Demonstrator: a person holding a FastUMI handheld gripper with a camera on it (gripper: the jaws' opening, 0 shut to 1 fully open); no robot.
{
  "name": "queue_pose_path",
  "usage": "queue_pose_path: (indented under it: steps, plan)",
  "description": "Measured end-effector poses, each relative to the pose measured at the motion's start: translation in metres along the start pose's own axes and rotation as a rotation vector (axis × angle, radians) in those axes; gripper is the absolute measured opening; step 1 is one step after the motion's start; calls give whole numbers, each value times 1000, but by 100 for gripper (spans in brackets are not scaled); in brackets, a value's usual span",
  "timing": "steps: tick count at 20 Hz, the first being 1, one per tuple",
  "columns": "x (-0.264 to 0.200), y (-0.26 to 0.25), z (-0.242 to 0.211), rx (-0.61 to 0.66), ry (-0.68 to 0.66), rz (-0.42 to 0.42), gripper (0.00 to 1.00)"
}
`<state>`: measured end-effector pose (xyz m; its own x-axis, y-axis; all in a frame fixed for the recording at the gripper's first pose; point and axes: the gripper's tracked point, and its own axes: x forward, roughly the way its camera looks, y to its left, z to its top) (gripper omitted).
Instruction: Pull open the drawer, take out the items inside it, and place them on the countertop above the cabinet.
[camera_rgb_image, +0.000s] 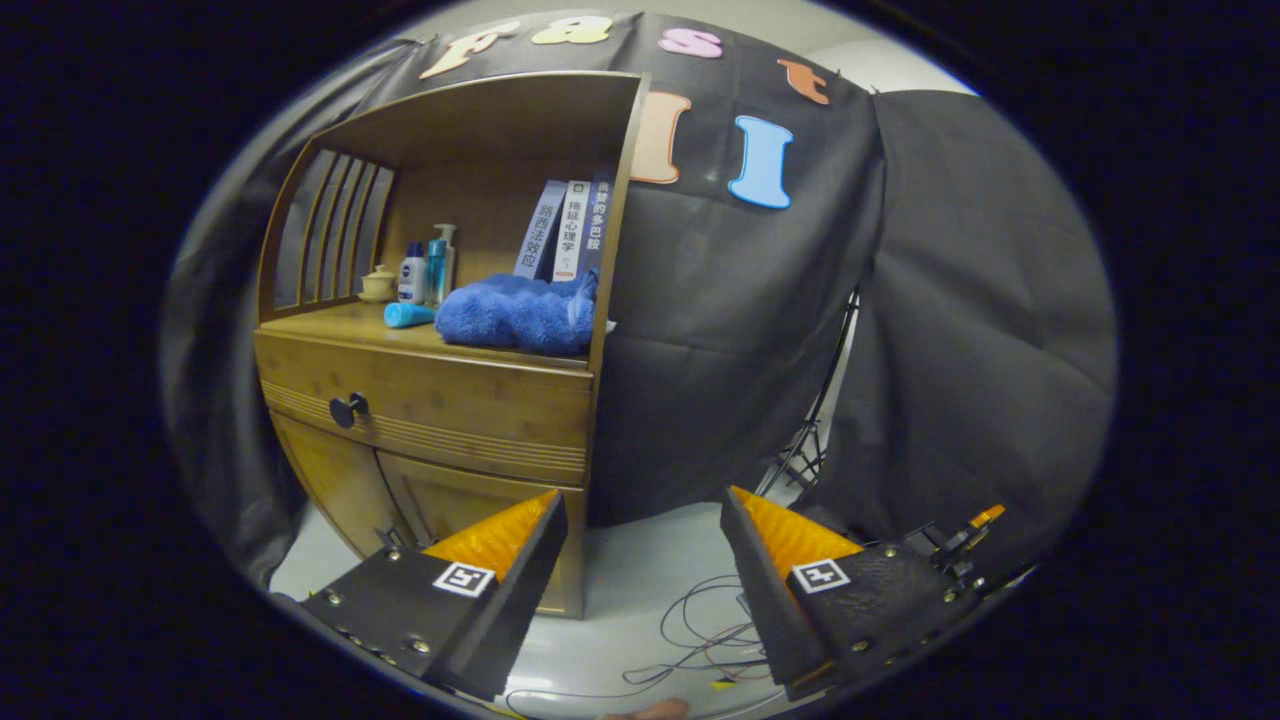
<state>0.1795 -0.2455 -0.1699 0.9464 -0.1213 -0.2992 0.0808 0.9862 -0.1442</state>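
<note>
Gripper (643, 570) is hanging in open air, fingers wide apart, nothing between them. Left finger (470, 590) is overlapping the cabinet's (440, 400) lower right corner in view; right finger (830, 590) is sitting over bare floor (650, 570) and loose cables (700, 630).

Cabinet is standing at 10 o'clock from the gripper, beyond the left finger, not touching it. Drawer (430, 405) is sitting shut, flush with the cabinet front, dark round knob (348, 409) at its left end. 2 doors (400, 500) are sitting below the drawer, closed.

Worktop (340, 325) above the drawer is carrying:
- blue towel (520, 312), bunched, at the right front edge, touching the right side panel
- cyan tube (408, 314) lying flat, just at 9 o'clock of the towel
- 3 bottles (428, 272) standing upright behind the tube
- small lidded cup (379, 284) at 9 o'clock of the bottles
- 3 books (565, 228) standing behind the towel, leaning left

Drawer contents: cannot tell, drawer is closed.

Black cloth (900, 300) is hanging behind and at 3 o'clock of the cabinet; a tripod leg (800, 450) is showing at a gap in it.
</note>
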Motion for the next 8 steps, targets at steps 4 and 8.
queue_pose_path:
  steps: [4,8]
  plan:
    - [-2,-11,-9,-8,-21,-6,93]
    - [-4,-24,-27,61,-15,-6,93]
